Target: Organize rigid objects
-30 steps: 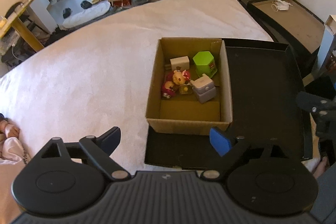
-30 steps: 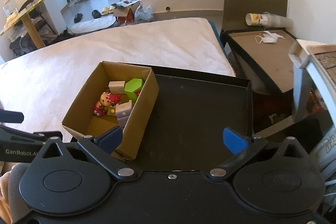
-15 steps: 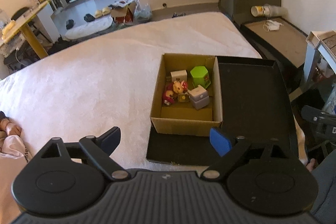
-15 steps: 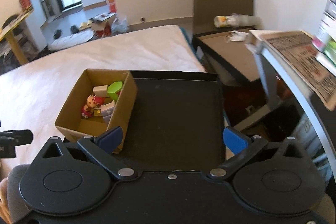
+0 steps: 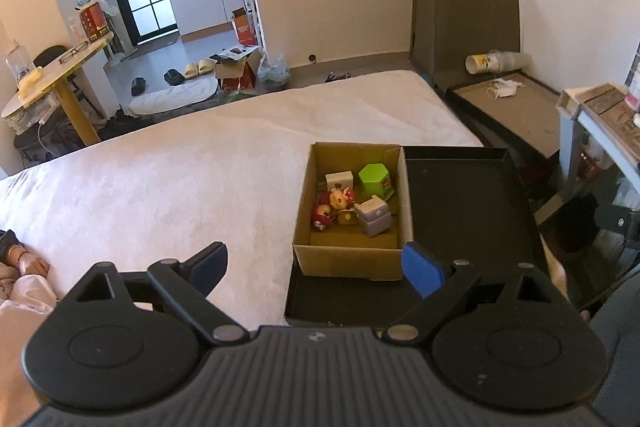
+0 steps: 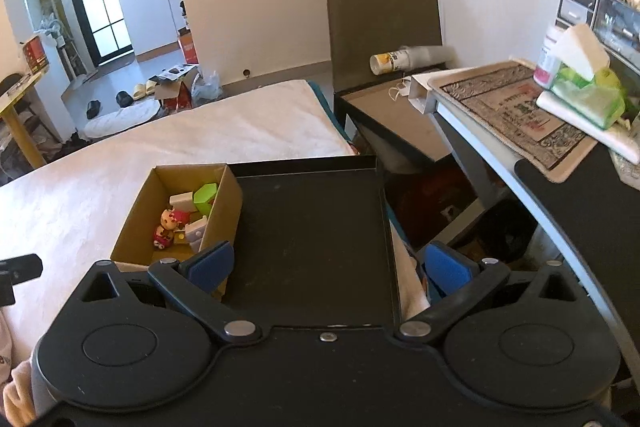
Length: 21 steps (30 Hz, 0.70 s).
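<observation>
A cardboard box (image 5: 348, 259) stands in the left part of a black tray (image 5: 468, 203) on the white bed. It holds a green hexagonal box (image 5: 376, 179), a white cube (image 5: 339, 181), a grey-white robot toy (image 5: 374, 215) and red doll figures (image 5: 332, 207). The box (image 6: 136, 223) and tray (image 6: 312, 227) also show in the right wrist view. My left gripper (image 5: 316, 267) is open and empty, raised in front of the box. My right gripper (image 6: 328, 267) is open and empty above the tray's near edge.
A desk (image 6: 520, 131) with a tissue pack (image 6: 584, 95) stands to the right. A low black table (image 5: 512, 107) with a fallen cup (image 5: 496, 61) is behind the tray. A person's hand (image 5: 28, 263) lies at the bed's left edge.
Both grippers have pulled back and up from the box and tray, so these look smaller. The right view has swung right, showing the desk. Both stayed open.
</observation>
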Available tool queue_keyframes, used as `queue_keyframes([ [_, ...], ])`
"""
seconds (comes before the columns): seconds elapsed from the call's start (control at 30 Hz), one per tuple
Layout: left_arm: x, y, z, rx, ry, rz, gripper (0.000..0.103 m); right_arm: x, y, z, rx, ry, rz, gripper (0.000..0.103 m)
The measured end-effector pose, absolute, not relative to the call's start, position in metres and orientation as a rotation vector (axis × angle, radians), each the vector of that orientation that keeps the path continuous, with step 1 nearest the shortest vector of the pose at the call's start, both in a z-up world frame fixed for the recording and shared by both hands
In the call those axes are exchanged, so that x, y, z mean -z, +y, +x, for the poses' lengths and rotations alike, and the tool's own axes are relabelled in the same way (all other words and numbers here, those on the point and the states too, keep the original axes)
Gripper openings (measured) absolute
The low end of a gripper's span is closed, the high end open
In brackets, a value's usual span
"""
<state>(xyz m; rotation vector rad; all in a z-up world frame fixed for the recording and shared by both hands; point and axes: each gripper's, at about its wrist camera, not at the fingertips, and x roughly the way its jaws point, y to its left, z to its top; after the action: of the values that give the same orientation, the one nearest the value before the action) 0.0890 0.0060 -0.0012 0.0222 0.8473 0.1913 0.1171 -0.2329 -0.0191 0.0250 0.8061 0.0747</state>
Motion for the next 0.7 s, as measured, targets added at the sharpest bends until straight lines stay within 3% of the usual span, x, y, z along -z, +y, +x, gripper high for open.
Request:
queue_keyframes([
  [0.7,-0.016,-0.015,0.051,-0.133,0.769,0.053,0.099,0.007,-0.242,0.079,-0.079,0.804,0.045,0.103],
])
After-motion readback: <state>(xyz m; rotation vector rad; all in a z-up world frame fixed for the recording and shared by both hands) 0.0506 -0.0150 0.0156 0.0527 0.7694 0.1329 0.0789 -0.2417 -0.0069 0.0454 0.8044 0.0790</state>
